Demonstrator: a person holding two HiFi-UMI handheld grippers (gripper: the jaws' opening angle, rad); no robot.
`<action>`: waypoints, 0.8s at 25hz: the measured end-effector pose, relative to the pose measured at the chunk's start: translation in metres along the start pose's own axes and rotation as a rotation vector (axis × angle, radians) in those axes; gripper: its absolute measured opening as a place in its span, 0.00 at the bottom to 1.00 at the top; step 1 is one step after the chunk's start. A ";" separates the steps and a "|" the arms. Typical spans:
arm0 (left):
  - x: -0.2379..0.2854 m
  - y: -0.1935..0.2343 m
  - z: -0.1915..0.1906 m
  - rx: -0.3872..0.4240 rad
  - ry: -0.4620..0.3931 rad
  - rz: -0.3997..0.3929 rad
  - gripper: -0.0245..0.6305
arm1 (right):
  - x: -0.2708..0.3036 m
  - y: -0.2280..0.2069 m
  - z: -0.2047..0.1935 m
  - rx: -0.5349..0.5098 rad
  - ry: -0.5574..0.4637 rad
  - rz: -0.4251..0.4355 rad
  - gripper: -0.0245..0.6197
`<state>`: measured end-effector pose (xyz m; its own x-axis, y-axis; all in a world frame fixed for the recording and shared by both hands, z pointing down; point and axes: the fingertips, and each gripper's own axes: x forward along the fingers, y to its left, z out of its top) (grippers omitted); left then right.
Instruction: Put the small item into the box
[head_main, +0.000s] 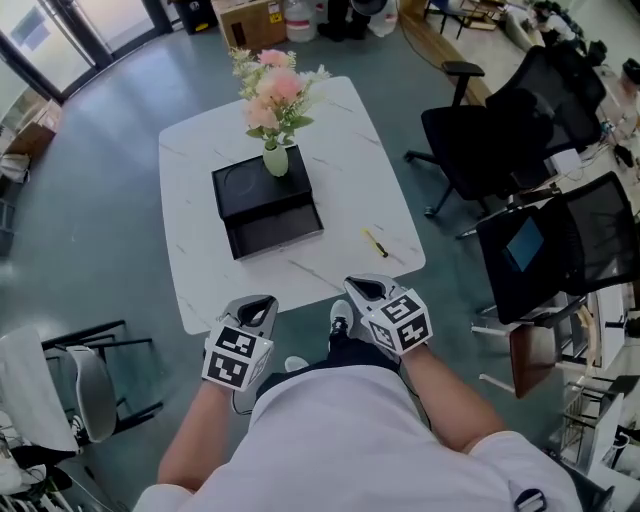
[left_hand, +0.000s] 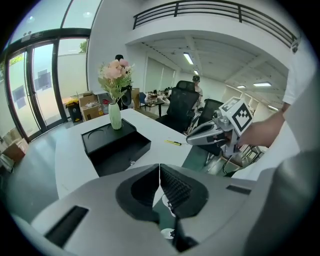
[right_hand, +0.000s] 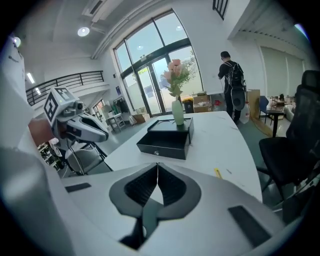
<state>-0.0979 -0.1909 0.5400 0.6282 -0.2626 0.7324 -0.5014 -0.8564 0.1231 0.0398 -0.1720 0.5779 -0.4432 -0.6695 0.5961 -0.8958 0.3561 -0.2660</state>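
With the left gripper (head_main: 262, 304) and right gripper (head_main: 363, 288) both clenched empty, the slim yellow plastic stick (head_main: 375, 243) lies on the white marble-look table (head_main: 195, 275) just ahead of the nearer right gripper, its long axis slanting away-left toward the open black rectangular box (head_main: 275, 229).

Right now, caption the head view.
Left tool and right tool, shut and empty, held before a white table with black box, flower vase and yellow item.

The white table (head_main: 195, 170) carries a black box (head_main: 262, 188) with its drawer (head_main: 275, 232) pulled out; a small yellow item (head_main: 375, 243) lies apart, to the right.
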 end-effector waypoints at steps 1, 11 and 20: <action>0.009 0.002 0.003 0.005 0.016 0.002 0.06 | 0.003 -0.014 -0.003 -0.008 0.017 -0.014 0.06; 0.086 -0.005 0.042 0.099 0.133 -0.028 0.06 | 0.022 -0.107 -0.026 -0.103 0.172 -0.088 0.06; 0.116 0.001 0.054 0.096 0.185 -0.019 0.06 | 0.037 -0.157 -0.047 -0.144 0.280 -0.104 0.07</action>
<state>0.0070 -0.2465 0.5890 0.5124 -0.1670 0.8424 -0.4257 -0.9013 0.0803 0.1653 -0.2224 0.6775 -0.3053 -0.5089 0.8049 -0.9129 0.3970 -0.0953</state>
